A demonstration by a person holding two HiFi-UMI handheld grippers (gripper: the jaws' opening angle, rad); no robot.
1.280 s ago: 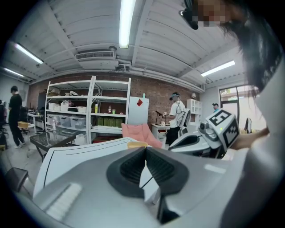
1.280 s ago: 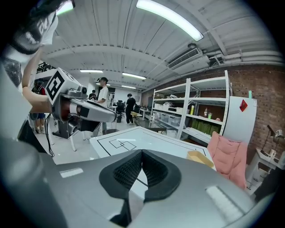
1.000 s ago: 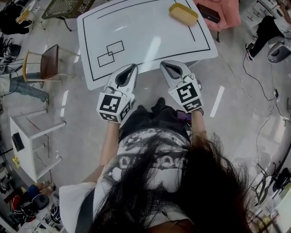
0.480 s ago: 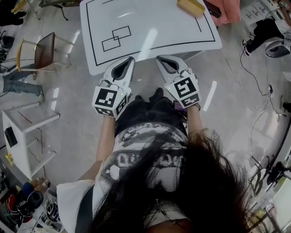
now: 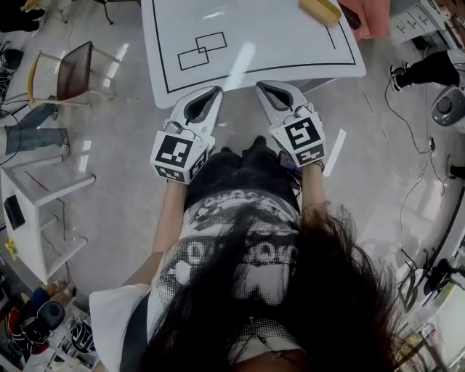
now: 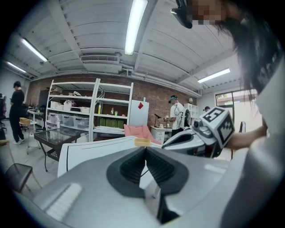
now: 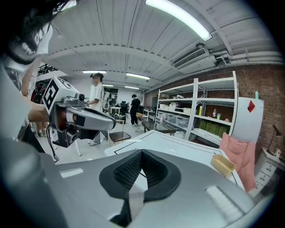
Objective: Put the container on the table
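The yellow container (image 5: 320, 10) sits on the white table (image 5: 269, 40) at the top right of the head view, near the table's far right corner and well apart from both tools. The left gripper (image 5: 216, 90) and right gripper (image 5: 260, 86) hover side by side in the upper middle of the frame, tips by the table's near edge. Each has its jaws pressed together with nothing between them. In the right gripper view the container lies at the right, beyond the jaw tips.

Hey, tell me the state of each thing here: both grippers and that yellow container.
Left gripper: jaws shut, empty.
Right gripper: jaws shut, empty.
Shallow yellow plastic container: upright at the far right corner of the white table, untouched.
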